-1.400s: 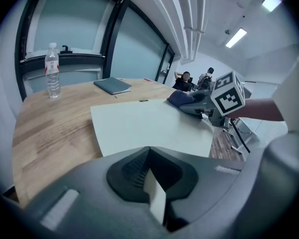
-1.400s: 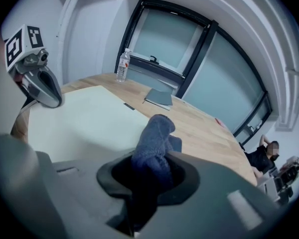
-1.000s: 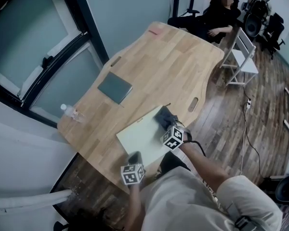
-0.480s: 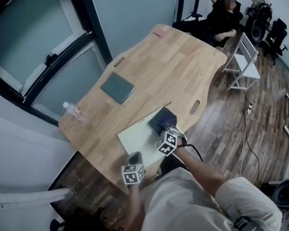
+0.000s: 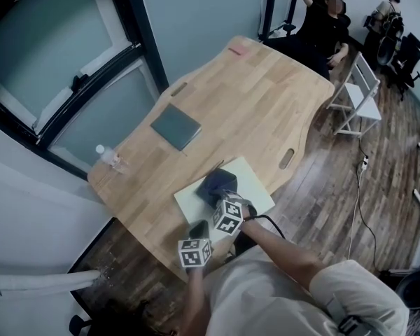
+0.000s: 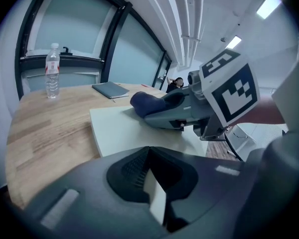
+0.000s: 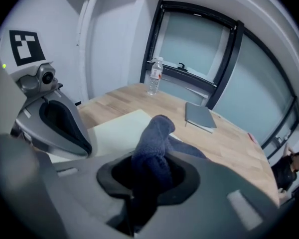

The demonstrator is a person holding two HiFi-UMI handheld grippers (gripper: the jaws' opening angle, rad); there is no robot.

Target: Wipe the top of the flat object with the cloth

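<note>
Nearest the person, the left gripper (image 6: 150,179) has its jaws closed on the near edge of the flat object (image 5: 256,185), a pale board; a thin pale sliver of it shows between them. The board lies flat at the near edge of the wooden table (image 5: 266,103). Just beyond, the right gripper (image 7: 145,179) has its jaws clamped on the cloth (image 7: 157,132), a dark blue bundle that bulges up out of them. The head view shows the cloth resting on the board's top, towards its left part. Farther along the table lies a grey notebook (image 5: 176,127), and a clear water bottle (image 5: 108,157) stands near the left edge. A small pink item (image 5: 237,50) sits at the far end. Beyond the table a person (image 5: 325,21) sits, with a white chair (image 5: 361,84) nearby.
</note>
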